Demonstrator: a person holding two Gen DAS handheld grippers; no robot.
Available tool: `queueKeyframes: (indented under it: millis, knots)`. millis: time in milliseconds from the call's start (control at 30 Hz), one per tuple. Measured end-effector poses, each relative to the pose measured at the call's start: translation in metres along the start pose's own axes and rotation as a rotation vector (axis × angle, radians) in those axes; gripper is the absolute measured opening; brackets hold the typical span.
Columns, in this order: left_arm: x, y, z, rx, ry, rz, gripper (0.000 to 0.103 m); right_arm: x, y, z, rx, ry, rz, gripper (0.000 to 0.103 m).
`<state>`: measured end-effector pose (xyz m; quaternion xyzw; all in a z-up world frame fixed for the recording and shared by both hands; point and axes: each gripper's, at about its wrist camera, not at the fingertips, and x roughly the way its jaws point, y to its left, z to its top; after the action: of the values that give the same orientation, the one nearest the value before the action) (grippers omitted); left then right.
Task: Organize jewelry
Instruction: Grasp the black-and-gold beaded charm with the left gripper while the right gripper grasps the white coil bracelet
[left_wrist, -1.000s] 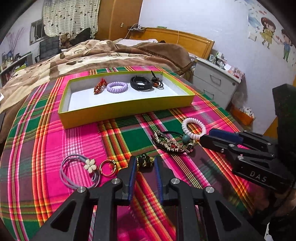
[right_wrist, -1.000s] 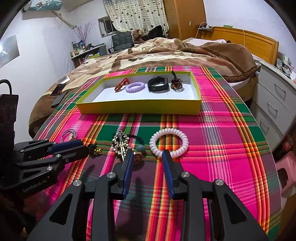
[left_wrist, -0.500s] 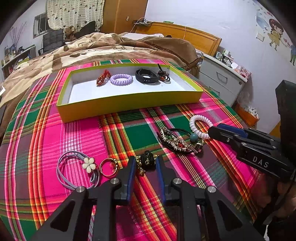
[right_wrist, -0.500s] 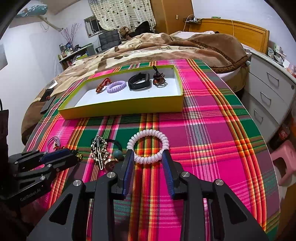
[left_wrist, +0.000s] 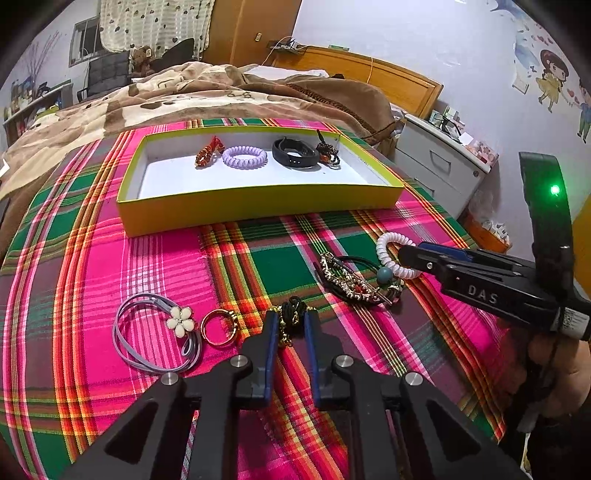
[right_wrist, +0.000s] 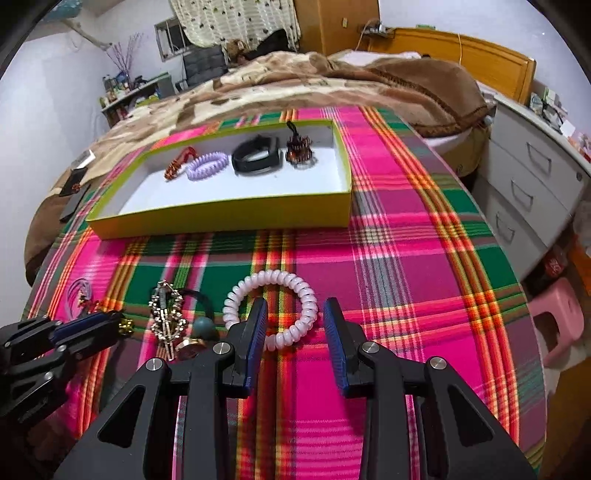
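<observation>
A yellow box (left_wrist: 258, 201) (right_wrist: 221, 216) with a white floor holds a red charm, a purple coil band (left_wrist: 244, 157), a black wristband (left_wrist: 294, 152) and a beaded charm. My left gripper (left_wrist: 290, 321) is open, its fingers on both sides of a small black-and-gold trinket (left_wrist: 291, 314) on the plaid cloth. My right gripper (right_wrist: 295, 314) is open, straddling the near side of a white coil bracelet (right_wrist: 271, 306); it also shows in the left wrist view (left_wrist: 391, 254).
On the cloth lie a grey band with a white flower (left_wrist: 162, 328), a gold ring (left_wrist: 218, 326) and a beaded hair clip with black cords (left_wrist: 351, 278) (right_wrist: 170, 317). A bed lies behind the table, white drawers (right_wrist: 532, 184) and a pink stool (right_wrist: 561, 325) to the right.
Both grippers have moved forward and down. The left now encloses the black-and-gold trinket; the right has shifted right from the hair clip onto the white coil bracelet.
</observation>
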<state>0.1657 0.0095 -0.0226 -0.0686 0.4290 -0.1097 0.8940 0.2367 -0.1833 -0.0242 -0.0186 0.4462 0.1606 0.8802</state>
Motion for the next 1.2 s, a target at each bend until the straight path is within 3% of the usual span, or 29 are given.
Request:
queueKeyframes:
  millis: [67,167,700,733,800,867,1067,1200]
  knots:
    - [0.0,0.0,0.0,0.002,0.0,-0.001,0.012,0.001,0.004,0.001,-0.022,0.006,-0.023,0.028]
    - [0.0,-0.001,0.0,0.008,-0.001,0.001,0.0,0.001,0.006,0.001,-0.04,0.01,-0.038,0.012]
    - [-0.016,-0.008,-0.001,0.064,-0.058,-0.029,0.0,-0.02,-0.005,-0.017,0.006,-0.013,-0.003,0.009]
    - [-0.016,-0.009,0.002,0.072,-0.055,-0.035,0.003,-0.019,-0.006,-0.017,0.01,-0.012,-0.001,0.009]
    - [-0.013,-0.009,0.005,0.089,-0.043,-0.021,0.022,-0.021,-0.008,-0.018,0.02,-0.012,0.007,0.009]
    - [-0.008,-0.01,0.008,0.111,-0.027,-0.017,0.028,-0.022,-0.009,-0.019,0.024,-0.015,0.008,0.009]
    - [0.013,-0.013,0.012,0.167,0.043,-0.005,0.028,-0.026,-0.011,-0.021,0.025,-0.021,0.013,0.009]
    - [0.018,-0.016,0.015,0.192,0.049,0.004,0.028,-0.026,-0.013,-0.022,0.03,-0.021,0.015,0.009]
